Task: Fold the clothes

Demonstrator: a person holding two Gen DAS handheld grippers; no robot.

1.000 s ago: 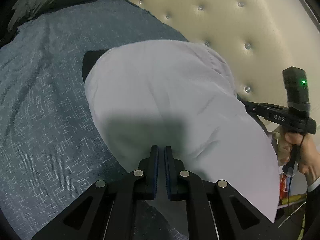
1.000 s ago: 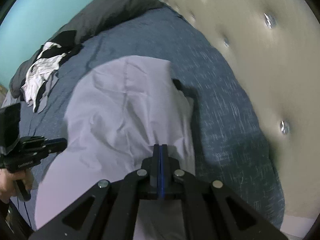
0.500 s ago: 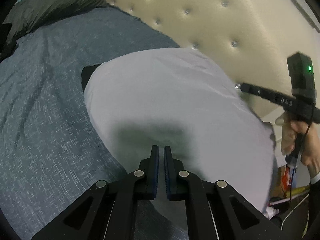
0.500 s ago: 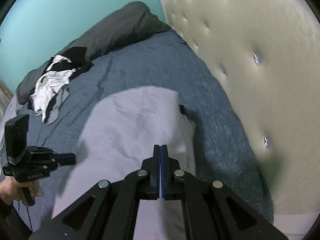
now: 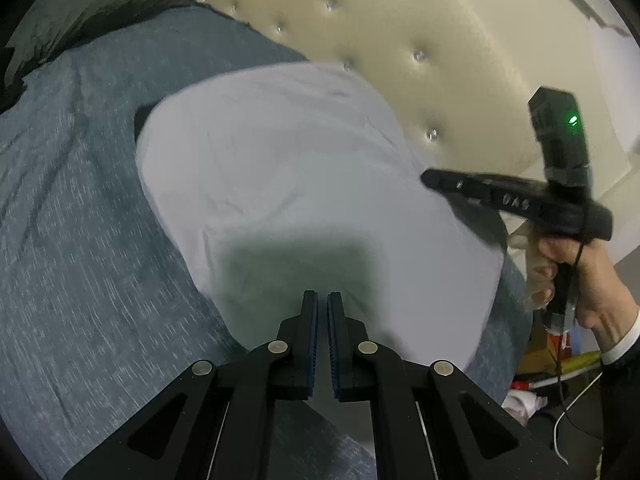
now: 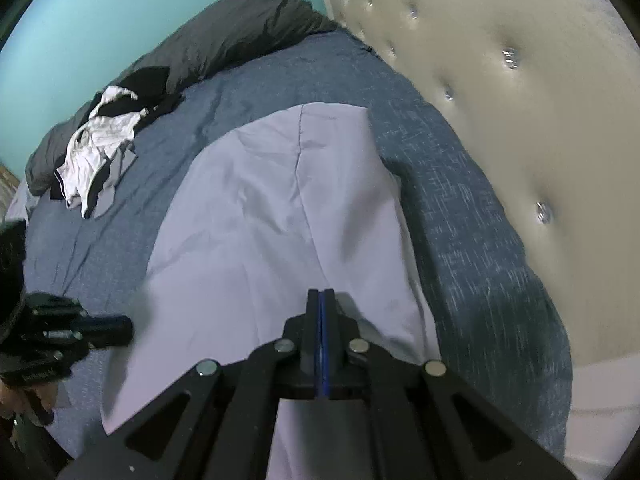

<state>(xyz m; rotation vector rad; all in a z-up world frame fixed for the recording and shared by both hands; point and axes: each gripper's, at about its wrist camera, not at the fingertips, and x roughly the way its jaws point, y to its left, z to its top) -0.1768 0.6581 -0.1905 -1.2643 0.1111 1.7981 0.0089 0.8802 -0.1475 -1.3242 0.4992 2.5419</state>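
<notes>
Left wrist view: left gripper (image 5: 322, 300) fingers nearly together, a thin slit between the blue pads, nothing visibly pinched at the tips. Whether cloth is caught lower between the pads, cannot tell. Pale lavender garment (image 5: 288, 184) spread over the blue-grey bedspread (image 5: 80, 248), its far edge close to the cream tufted headboard (image 5: 420, 32). Right gripper (image 5: 430, 179) comes in from the right edge, above the garment's right side, held by the person's right hand (image 5: 568, 264) with a white cuff at the wrist; green light on its camera block. Clutter on the floor at lower right, too small to identify.

Right wrist view: right gripper (image 6: 321, 296) pads pressed fully together, blue line only; garment (image 6: 280, 216) runs right under the fingers, but cannot tell if cloth is clamped. Left gripper (image 6: 120, 330) at the left edge, over the garment's left border. No containers in either view. Heap of black and white clothes (image 6: 100, 148) lies well apart on the bedspread, beside a dark grey duvet (image 6: 224, 36) along the teal wall (image 6: 100, 12).

Versus a second ago: both grippers have risen and drawn back, more headboard and wall now in view. Garment looks smoother, right edge lifted. Right gripper sits higher in the left view. Finger gaps unchanged.
</notes>
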